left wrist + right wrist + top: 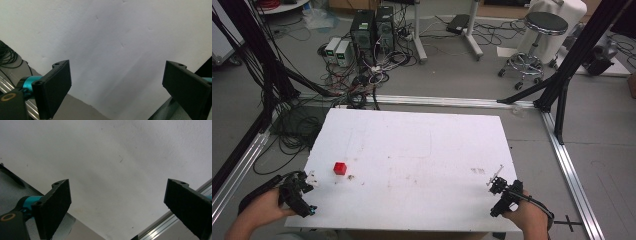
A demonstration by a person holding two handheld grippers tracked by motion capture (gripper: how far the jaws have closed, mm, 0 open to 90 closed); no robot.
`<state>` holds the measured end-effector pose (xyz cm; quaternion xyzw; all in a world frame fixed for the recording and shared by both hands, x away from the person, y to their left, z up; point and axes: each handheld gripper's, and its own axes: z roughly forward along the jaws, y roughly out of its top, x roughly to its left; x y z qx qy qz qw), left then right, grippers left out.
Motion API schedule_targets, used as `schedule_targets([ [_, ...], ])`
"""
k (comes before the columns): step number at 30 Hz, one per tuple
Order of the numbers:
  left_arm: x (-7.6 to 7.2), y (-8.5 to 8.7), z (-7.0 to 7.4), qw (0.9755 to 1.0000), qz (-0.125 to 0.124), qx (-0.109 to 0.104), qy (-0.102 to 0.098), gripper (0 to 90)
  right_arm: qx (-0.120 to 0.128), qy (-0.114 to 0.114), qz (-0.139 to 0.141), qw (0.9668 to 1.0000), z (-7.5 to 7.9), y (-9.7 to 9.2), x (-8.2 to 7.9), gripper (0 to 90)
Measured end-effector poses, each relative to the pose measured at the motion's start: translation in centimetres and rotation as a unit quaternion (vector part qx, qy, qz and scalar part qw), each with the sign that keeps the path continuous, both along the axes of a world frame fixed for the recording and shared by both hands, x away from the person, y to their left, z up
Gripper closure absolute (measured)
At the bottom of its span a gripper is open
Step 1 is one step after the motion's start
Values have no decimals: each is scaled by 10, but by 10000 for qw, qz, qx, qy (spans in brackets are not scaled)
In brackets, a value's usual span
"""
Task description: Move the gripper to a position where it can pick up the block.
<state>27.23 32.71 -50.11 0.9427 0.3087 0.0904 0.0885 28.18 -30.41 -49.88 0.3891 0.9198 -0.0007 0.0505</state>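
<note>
Both hands enter at the near edge of the high view. Left hand (259, 207) holds the left gripper (301, 192) at the near left corner of the white table (412, 150). Right hand (527, 215) holds the right gripper (498, 184) near the near right corner. Left gripper view: jaws stand wide apart, nothing between them, bare white tabletop ahead. Right gripper view: jaws likewise wide apart and empty, over bare tabletop, with an aluminium rail (160, 225) at the lower right. Red cube (340, 168) sits on the table's left part, just beyond and to the right of the left gripper, apart from it and well apart from the right gripper. Small specks lie just beside the cube.
</note>
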Motion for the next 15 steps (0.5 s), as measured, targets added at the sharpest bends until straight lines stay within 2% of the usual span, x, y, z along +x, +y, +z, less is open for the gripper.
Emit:
schedule_targets([
  [6,1,-2,3,9996,-258,123,53,90,22,-22,-18,10000,0,0,-1,66],
  [9,3,-5,8,9982,-567,198,72,89,25,-15,-27,10000,1,-1,-1,66],
  [12,5,-5,10,9977,-645,147,135,90,40,-32,-22,10000,1,0,-1,66],
  [13,8,-3,12,9965,-779,210,204,90,42,-29,-21,10000,1,-1,-1,66],
  [15,10,-3,13,9962,-824,198,223,90,50,-35,-25,10000,1,-1,-1,66],
])
